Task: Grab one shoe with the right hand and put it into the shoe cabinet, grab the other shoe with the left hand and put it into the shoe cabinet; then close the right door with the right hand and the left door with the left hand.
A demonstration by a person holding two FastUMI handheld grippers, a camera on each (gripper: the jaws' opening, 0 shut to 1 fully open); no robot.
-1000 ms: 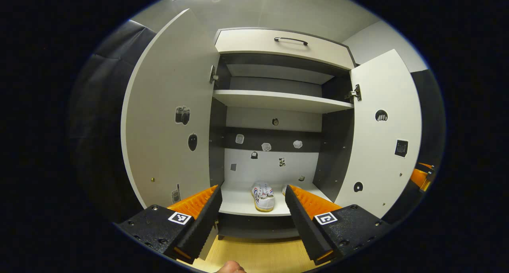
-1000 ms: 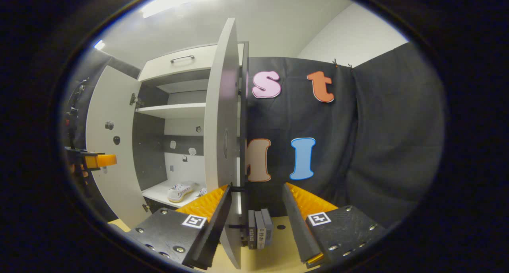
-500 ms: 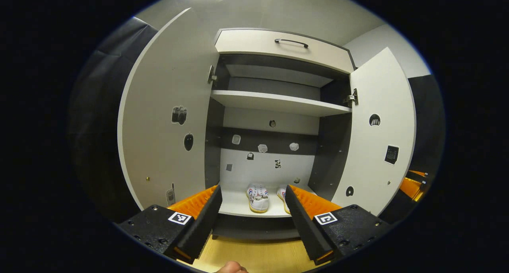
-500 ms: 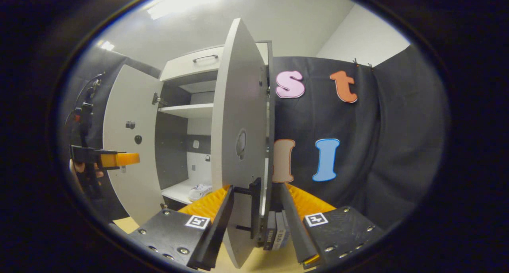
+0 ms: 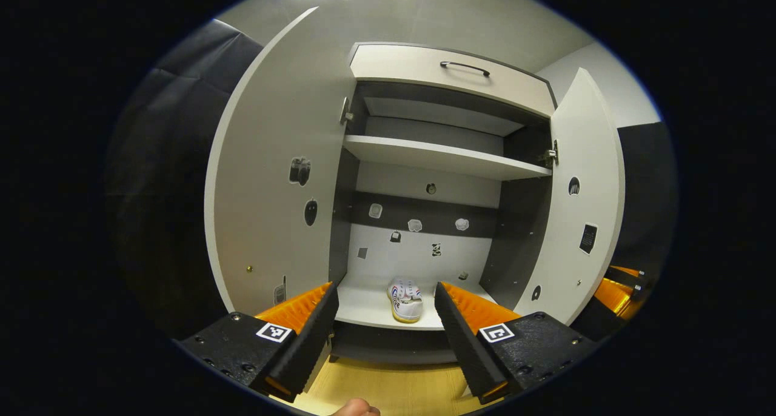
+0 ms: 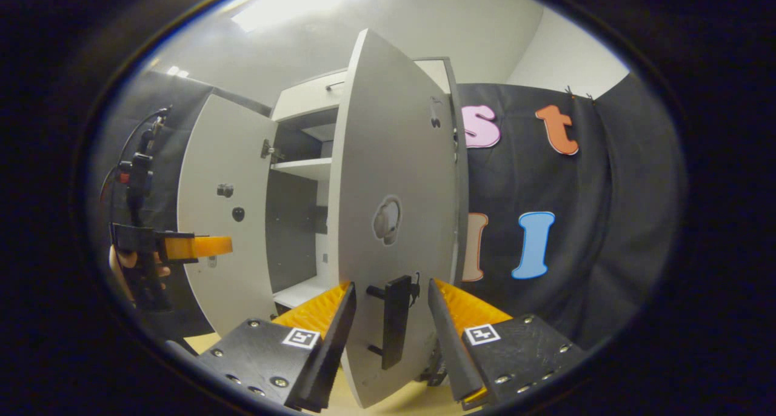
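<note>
In the left gripper view the shoe cabinet (image 5: 448,76) stands with both doors swung out. A white shoe (image 5: 406,298) with striped sides lies on the bottom shelf (image 5: 364,310), toe towards me. My left gripper (image 5: 385,337) hangs open in front of that shelf, holding nothing. The right door (image 5: 582,204) is angled partway inward. In the right gripper view that door (image 6: 394,161) faces me, and its black handle (image 6: 394,319) sits between the fingers of my open right gripper (image 6: 388,337). I cannot tell whether they touch it.
The left door (image 5: 273,179) stands wide open, with small stickers on its inner face. An upper shelf (image 5: 442,155) and a top drawer with a handle (image 5: 464,67) sit above. Wooden floor (image 5: 394,385) lies below. A hand (image 6: 124,264) holds the left gripper (image 6: 194,246) beside the left door (image 6: 224,222).
The right door has swung further towards the cabinet and now hides the shoes from the right gripper view; its handle has come between the right fingers. The left gripper drifted slightly.
</note>
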